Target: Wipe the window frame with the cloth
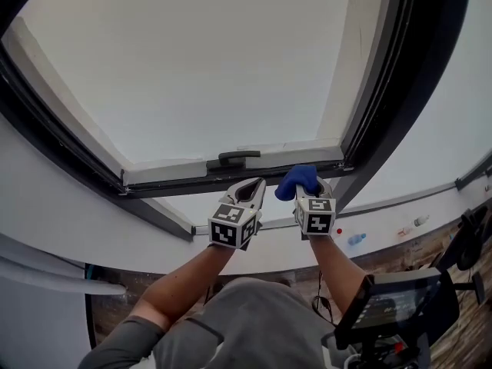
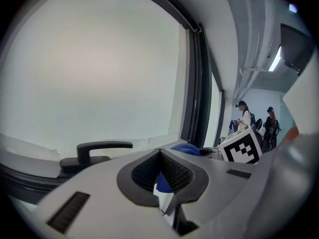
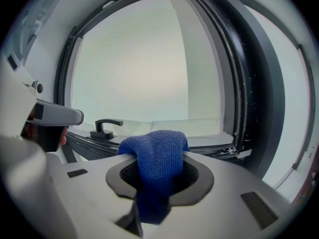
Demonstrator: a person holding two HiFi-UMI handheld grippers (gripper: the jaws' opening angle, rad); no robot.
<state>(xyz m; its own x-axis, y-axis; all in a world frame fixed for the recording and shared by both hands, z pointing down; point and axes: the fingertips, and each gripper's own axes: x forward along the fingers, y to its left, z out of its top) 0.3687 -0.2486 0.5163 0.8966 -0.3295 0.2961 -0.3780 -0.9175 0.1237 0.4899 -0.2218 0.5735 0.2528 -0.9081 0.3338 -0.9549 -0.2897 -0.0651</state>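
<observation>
1. The left hand-held gripper (image 2: 160,152) is raised toward the window. Its jaws are closed tip to tip, with nothing caught between them.
2. Just beside it, the right hand-held gripper (image 1: 314,194) has its jaws clamped on a blue cloth (image 3: 158,156). The cloth bunches up over the jaw tips and hangs down between them.
3. The cloth sits near the lower right corner of the dark window frame (image 1: 392,91), close to its bottom rail. Whether it touches the rail cannot be told.
4. A black window handle (image 1: 234,158) lies level on the bottom rail, to the left of the cloth.
5. Beyond the handle, the window pane (image 1: 200,68) is pale and featureless.
</observation>
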